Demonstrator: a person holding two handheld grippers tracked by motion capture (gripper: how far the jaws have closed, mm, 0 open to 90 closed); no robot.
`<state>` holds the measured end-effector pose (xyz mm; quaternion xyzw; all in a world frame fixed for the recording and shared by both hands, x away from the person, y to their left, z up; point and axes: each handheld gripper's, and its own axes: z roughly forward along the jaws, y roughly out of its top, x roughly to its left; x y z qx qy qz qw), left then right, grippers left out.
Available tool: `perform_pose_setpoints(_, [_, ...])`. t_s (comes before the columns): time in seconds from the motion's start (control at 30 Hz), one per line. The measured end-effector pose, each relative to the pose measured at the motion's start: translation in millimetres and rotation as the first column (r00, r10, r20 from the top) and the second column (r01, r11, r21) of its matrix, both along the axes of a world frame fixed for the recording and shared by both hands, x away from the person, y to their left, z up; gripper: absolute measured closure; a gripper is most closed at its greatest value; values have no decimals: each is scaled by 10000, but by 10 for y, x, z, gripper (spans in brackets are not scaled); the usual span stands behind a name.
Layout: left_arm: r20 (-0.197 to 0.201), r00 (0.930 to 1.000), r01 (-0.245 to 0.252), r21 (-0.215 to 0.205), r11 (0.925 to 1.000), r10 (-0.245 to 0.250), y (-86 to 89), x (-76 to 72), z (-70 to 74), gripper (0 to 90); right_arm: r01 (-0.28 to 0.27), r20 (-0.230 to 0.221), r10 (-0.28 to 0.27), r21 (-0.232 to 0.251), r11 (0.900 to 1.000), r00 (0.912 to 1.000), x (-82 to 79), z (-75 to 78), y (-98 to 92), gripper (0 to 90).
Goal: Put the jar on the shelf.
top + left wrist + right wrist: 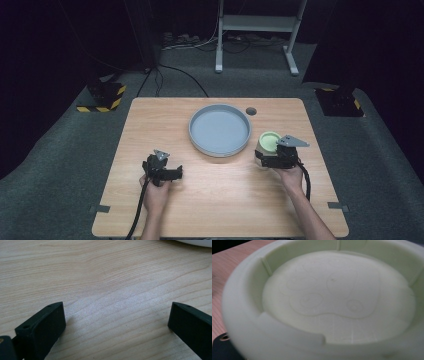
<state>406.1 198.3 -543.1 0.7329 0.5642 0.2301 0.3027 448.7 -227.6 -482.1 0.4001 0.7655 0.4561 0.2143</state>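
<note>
Right gripper (266, 156): pinching the pale green cup (268, 141), at the grey tray's (243, 141) four o'clock, likely to carry it.
Left gripper (176, 173): spread, idle at seven o'clock.

We found no readable text, label, brand or number anywhere; the pale green cup (332, 297) bore only faint engraved outlines.

The cup (269, 141) is pale green, with faint curved outlines traced on its inner floor. The round tray (219, 131) is grey-blue. The desk (150, 125) is light wood with wavy grain. Both grippers are black, the left gripper (178, 173) and the right gripper (261, 161) alike.
</note>
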Motion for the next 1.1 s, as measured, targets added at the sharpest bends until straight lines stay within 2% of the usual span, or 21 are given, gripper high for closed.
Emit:
perform_pose_setpoints(0.3, [-6, 10000, -5, 10, 10000, 5, 0, 0, 1, 14, -75, -295, 84, 315, 9995, 9995, 34, 70, 5, 103])
perform_pose_setpoints(1.1, [6, 10000, -8, -11, 10000, 8, 0, 0, 0, 14, -818, -406, 840, 527, 9953, 9956, 216, 352, 156, 106])
